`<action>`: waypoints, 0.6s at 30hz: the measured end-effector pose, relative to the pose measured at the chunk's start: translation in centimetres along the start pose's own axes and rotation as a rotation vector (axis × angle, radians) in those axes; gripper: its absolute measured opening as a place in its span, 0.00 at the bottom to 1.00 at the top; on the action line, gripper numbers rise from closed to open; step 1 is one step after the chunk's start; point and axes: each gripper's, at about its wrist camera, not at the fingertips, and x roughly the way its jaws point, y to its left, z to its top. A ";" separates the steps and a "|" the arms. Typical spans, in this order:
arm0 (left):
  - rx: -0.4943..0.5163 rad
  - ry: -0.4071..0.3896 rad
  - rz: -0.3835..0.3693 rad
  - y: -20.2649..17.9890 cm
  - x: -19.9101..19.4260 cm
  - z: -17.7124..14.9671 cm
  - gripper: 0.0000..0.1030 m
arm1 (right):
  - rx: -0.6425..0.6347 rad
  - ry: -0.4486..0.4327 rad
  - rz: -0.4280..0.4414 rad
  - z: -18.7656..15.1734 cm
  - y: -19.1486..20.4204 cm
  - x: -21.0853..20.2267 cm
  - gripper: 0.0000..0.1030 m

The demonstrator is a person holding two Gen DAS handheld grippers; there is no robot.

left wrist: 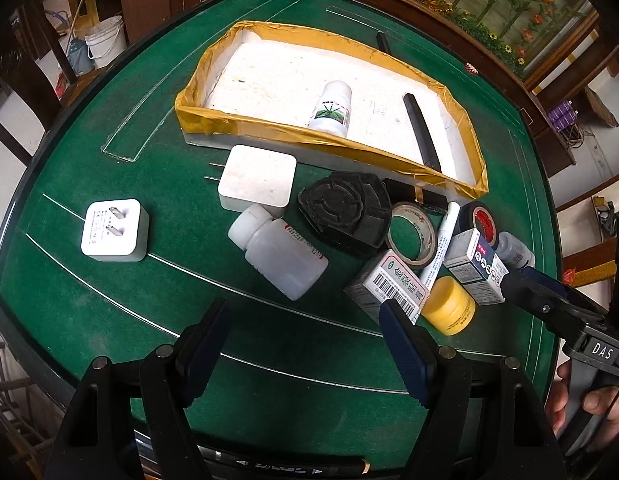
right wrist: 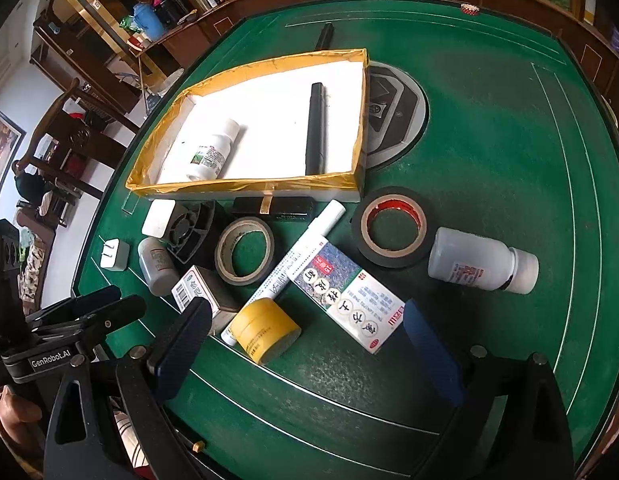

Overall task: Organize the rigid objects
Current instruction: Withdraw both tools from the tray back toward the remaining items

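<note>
A white tray with a yellow-taped rim [left wrist: 201, 116] [right wrist: 245, 186] holds a white bottle [left wrist: 331, 110] [right wrist: 211, 152] and a black pen [left wrist: 421, 132] [right wrist: 315, 128]. In front of it lie two white chargers [left wrist: 115, 230] [left wrist: 257, 180], a white bottle [left wrist: 281, 254], a black fan [left wrist: 345, 212], two tape rolls [right wrist: 245, 250] [right wrist: 393, 232], a white marker [right wrist: 301, 252], a yellow jar [right wrist: 267, 330], two boxes [right wrist: 349, 294] [right wrist: 197, 288] and another bottle [right wrist: 481, 260]. My left gripper [left wrist: 305, 348] is open and empty over the felt. My right gripper [right wrist: 309, 354] is open and empty near the jar.
The green felt table [left wrist: 269, 340] has white lines and a dark edge. A round control panel [right wrist: 393, 116] sits behind the tray. A black pen [right wrist: 324, 36] lies beyond it. Wooden cabinets and chairs surround the table.
</note>
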 end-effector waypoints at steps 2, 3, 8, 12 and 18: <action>-0.001 -0.003 0.000 -0.2 0.0 0.0 0.77 | -0.001 -0.002 0.000 0.0 -0.1 -0.1 0.93; -0.002 -0.005 0.000 -0.3 -0.1 0.0 0.77 | -0.001 -0.003 0.001 0.0 -0.2 -0.1 0.93; -0.002 -0.011 0.001 -0.6 -0.2 0.0 0.77 | 0.001 -0.007 0.003 0.0 -0.6 -0.4 0.93; -0.024 -0.029 -0.006 -0.1 -0.9 -0.6 0.77 | 0.003 -0.015 0.001 0.0 -1.0 -0.8 0.93; -0.097 -0.060 -0.031 2.1 -1.8 -2.4 0.77 | 0.007 -0.041 0.006 -0.4 -1.8 -1.8 0.94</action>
